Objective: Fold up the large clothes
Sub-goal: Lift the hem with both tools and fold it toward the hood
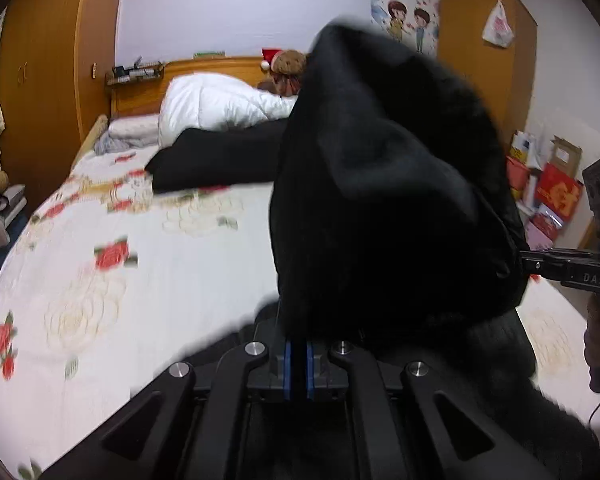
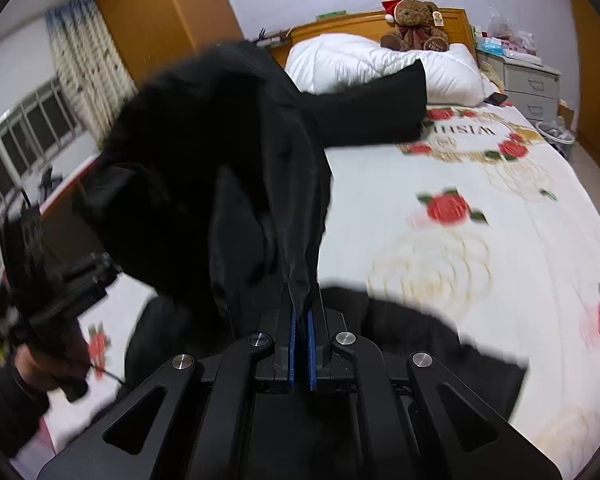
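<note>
The bed (image 2: 460, 240), spread with a white rose-printed sheet, carries a white duvet (image 2: 360, 64) bunched against the headboard. A teddy bear (image 2: 416, 24) sits atop the duvet; the black garment (image 1: 220, 160) trails just below it.

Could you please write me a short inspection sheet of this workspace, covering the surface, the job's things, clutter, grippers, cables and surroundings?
Surface: bed with a white rose-print sheet, mostly bare at the near end.
Job's things: black garment, lifted and bunched between both grippers; one sleeve trails toward the white duvet.
Clutter: teddy bear in a Santa hat on the duvet at the headboard.
Grippers: left gripper shut on the garment; right gripper shut on the garment.
Cables: a thin cable hangs from the left gripper's handle.
Surroundings: wooden wardrobe, drawer unit, boxes on the floor, window with curtain.
</note>
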`<state>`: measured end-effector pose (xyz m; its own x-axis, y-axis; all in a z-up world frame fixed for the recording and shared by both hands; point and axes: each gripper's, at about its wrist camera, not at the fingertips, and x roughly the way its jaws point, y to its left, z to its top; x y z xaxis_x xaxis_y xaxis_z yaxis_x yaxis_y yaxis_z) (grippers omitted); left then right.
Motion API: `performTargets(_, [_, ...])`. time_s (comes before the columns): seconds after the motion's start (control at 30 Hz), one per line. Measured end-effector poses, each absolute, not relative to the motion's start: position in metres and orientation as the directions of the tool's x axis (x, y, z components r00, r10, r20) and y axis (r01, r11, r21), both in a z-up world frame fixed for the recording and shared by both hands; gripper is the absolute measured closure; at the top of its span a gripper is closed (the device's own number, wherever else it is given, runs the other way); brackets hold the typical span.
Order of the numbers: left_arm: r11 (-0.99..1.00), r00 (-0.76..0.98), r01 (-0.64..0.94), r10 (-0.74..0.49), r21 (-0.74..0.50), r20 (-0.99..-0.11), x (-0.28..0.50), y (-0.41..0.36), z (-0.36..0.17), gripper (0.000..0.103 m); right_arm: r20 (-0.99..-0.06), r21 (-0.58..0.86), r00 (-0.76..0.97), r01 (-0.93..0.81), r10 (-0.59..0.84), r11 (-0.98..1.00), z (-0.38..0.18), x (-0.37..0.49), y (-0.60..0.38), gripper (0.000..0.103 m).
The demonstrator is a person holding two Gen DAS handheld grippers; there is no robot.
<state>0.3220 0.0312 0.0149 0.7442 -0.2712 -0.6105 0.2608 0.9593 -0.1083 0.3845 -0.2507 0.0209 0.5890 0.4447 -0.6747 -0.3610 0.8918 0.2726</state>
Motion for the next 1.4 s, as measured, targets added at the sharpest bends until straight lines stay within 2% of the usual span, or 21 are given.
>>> performTargets(0.13, [0.961,0.669,0.213,-0.277,-0.179,-0.689,0.274,0.043,-0.018,0.097,-0.749,0.311,0.512,-0.290,0.421,0.905,-0.028,0.344,-0.260,0.099])
performTargets(0.27, [0.970,0.626,0.165,-0.244,-0.180,-0.741,0.234,0.057,-0.033,0.094,-0.810,0.328,0.425,-0.244,0.405,0.913,-0.065,0.322,-0.263,0.098])
performTargets(0.3, [0.972,0.622,0.157,-0.236,-0.176,-0.747,0.225,0.061,-0.033,0.094,-0.811,0.337,0.417,-0.238,0.410,0.911,-0.066,0.320,-0.265,0.095])
performTargets(0.4, [0.974,0.614,0.130,-0.225,-0.184,-0.757,0.204,0.074,-0.026,0.094,-0.816,0.343,0.412,-0.219,0.405,0.913,-0.059,0.308,-0.271,0.083])
performTargets(0.47, [0.976,0.627,0.108,-0.214,-0.188,-0.749,0.188,0.084,-0.016,0.093,-0.803,0.367,0.418,-0.215,0.425,0.905,-0.049,0.299,-0.278,0.081])
performTargets(0.5, [0.977,0.631,0.102,-0.211,-0.190,-0.747,0.182,0.088,-0.013,0.093,-0.795,0.377,0.428,-0.209,0.431,0.902,-0.041,0.292,-0.283,0.077])
performTargets(0.53, [0.977,0.636,0.093,-0.206,-0.191,-0.744,0.175,0.093,-0.008,0.093,-0.786,0.385,0.439,-0.204,0.435,0.900,-0.035,0.287,-0.290,0.068])
performTargets(0.6, [0.977,0.644,0.082,-0.203,-0.197,-0.738,0.160,0.098,-0.003,0.093,-0.766,0.403,0.460,-0.202,0.450,0.893,-0.022,0.271,-0.295,0.059])
performTargets(0.7, [0.974,0.678,0.089,-0.213,-0.208,-0.704,0.157,0.098,0.018,0.093,-0.727,0.414,0.507,-0.213,0.463,0.885,0.005,0.259,-0.299,0.057])
performTargets(0.73, [0.973,0.688,0.097,-0.219,-0.211,-0.692,0.161,0.097,0.025,0.091,-0.715,0.417,0.520,-0.218,0.467,0.882,0.014,0.259,-0.296,0.057])
performTargets(0.8, [0.971,0.709,0.113,-0.227,-0.210,-0.668,0.170,0.088,0.043,0.078,-0.695,0.424,0.536,-0.231,0.478,0.876,0.026,0.262,-0.289,0.057])
performTargets(0.87, [0.969,0.733,0.138,-0.240,-0.206,-0.636,0.192,0.075,0.055,0.059,-0.680,0.419,0.551,-0.250,0.484,0.873,0.039,0.271,-0.272,0.056])
performTargets(0.97, [0.966,0.733,0.167,-0.257,-0.199,-0.630,0.229,0.050,0.054,0.057,-0.683,0.382,0.562,-0.267,0.465,0.884,0.040,0.286,-0.249,0.054])
performTargets(1.13, [0.968,0.647,0.170,-0.252,-0.185,-0.719,0.266,0.019,0.000,0.057,-0.747,0.347,0.507,-0.256,0.431,0.902,0.001,0.321,-0.211,0.054])
performTargets(1.3, [0.969,0.545,0.120,-0.247,-0.218,-0.801,0.249,0.021,-0.078,0.057,-0.860,0.284,0.375,-0.213,0.346,0.935,-0.077,0.314,-0.210,0.054])
performTargets(1.4, [0.963,0.505,0.092,-0.263,-0.252,-0.822,0.239,0.026,-0.112,0.055,-0.889,0.308,0.299,-0.167,0.346,0.937,-0.123,0.306,-0.224,0.054])
